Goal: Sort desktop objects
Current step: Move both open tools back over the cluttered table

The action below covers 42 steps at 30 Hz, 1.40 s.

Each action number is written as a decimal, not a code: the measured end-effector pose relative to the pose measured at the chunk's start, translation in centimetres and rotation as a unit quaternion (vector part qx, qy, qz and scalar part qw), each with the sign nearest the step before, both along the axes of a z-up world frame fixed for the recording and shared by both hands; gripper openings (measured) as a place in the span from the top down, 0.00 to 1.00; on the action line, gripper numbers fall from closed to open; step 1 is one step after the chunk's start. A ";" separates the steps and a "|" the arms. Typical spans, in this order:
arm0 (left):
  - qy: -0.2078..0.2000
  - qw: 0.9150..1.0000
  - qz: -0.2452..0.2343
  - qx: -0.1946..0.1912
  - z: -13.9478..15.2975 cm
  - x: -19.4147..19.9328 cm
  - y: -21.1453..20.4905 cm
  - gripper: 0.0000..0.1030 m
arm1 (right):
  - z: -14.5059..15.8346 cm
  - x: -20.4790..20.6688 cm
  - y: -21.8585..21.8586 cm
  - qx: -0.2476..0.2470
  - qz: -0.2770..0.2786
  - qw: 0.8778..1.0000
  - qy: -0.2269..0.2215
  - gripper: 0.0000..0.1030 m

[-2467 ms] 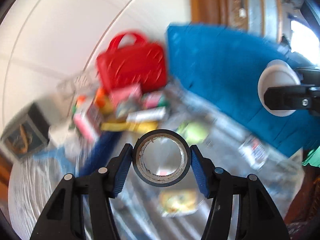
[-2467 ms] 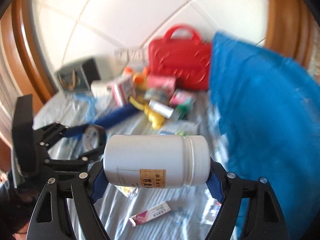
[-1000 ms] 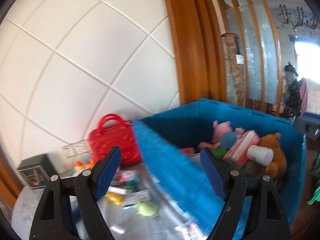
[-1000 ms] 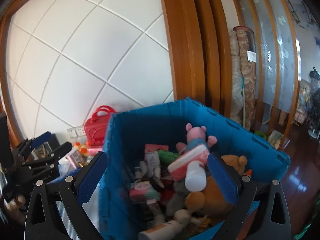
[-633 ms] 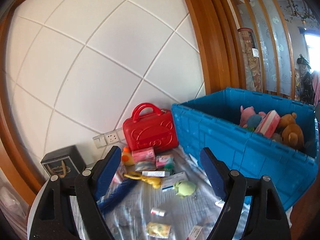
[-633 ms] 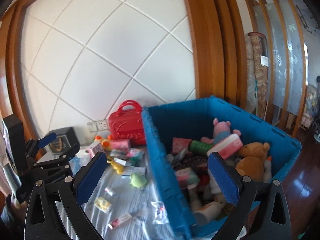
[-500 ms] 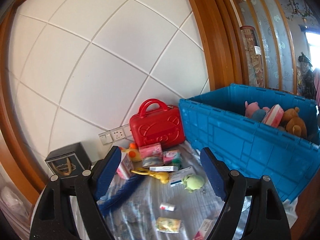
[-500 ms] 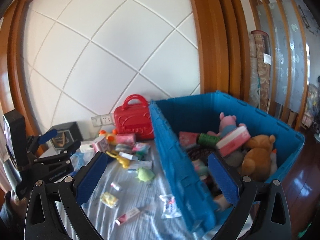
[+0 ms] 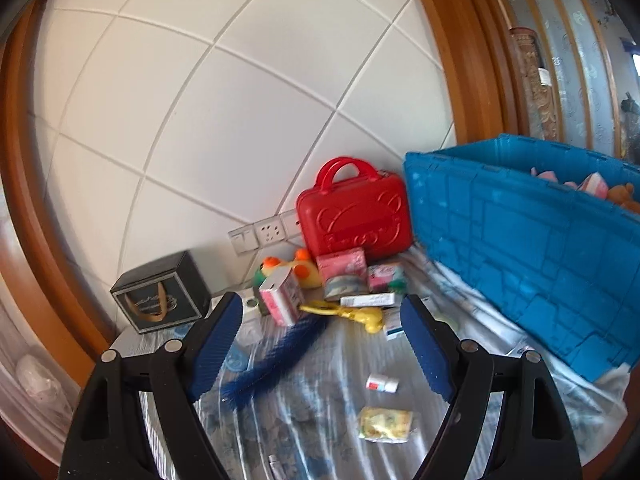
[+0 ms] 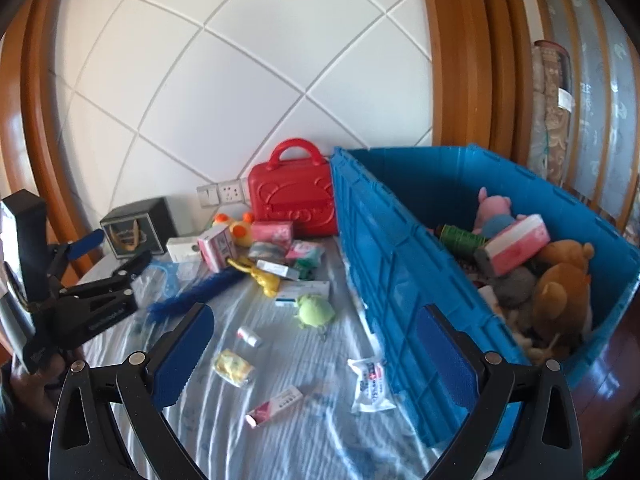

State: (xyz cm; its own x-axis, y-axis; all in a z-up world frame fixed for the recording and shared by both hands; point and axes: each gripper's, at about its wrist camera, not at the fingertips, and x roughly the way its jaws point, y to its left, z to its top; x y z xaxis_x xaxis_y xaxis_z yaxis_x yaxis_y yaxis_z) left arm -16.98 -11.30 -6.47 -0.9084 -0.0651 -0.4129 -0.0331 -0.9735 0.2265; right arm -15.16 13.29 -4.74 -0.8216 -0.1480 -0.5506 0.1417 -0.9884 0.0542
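Both grippers are open and empty above the table. My left gripper [image 9: 322,344] faces a heap of small things by the wall: a pink carton [image 9: 280,295], a yellow toy [image 9: 360,315] and a blue brush [image 9: 272,364]. My right gripper [image 10: 316,354] hangs over the table's front, beside the blue crate [image 10: 384,248], which holds plush toys [image 10: 560,292] and boxes. The left gripper also shows in the right wrist view [image 10: 108,254] at far left. A green plush [image 10: 314,311], a yellow packet [image 10: 232,366] and a pink-white box [image 10: 274,404] lie loose on the cloth.
A red toy case [image 9: 354,212] stands against the tiled wall, with a black box [image 9: 160,298] to its left. The crate wall [image 9: 520,248] rises on the right. A white sachet [image 10: 370,378] lies by the crate's foot. A wooden frame [image 10: 460,60] stands behind the crate.
2.5 s ago the left gripper held a tape roll and the right a white bottle; both are now open and empty. Both have swung from over the crate back towards the table.
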 end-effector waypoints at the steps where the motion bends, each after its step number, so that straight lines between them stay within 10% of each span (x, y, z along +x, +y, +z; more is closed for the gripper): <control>1: -0.006 1.000 0.013 0.000 -0.7 -0.3 -0.7 0.21 | -0.5 -0.4 -0.2 0.006 0.004 1.000 -0.003 0.00; 24: -0.092 0.992 0.092 0.001 -9.2 -5.3 -11.6 0.21 | -11.2 -14.5 -6.9 0.037 0.101 0.985 -0.135 0.00; 37: -0.152 0.988 -0.022 0.023 -15.3 -5.8 -6.8 0.21 | -22.3 -10.2 -8.0 0.057 0.098 0.954 -0.277 0.01; 42: -0.166 0.985 -0.050 0.015 -16.3 -4.7 -5.9 0.21 | -27.4 -9.9 -8.2 0.018 0.051 0.938 -0.343 0.40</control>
State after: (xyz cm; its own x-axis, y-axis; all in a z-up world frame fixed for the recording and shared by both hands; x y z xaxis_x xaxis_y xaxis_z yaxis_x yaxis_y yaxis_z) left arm -21.72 -17.20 -22.82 -0.7238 0.0339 -0.6892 -0.1961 -0.9677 0.1583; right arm -25.04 5.12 -32.14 -0.2555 -0.1779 -0.9503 0.1787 -0.9747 0.1344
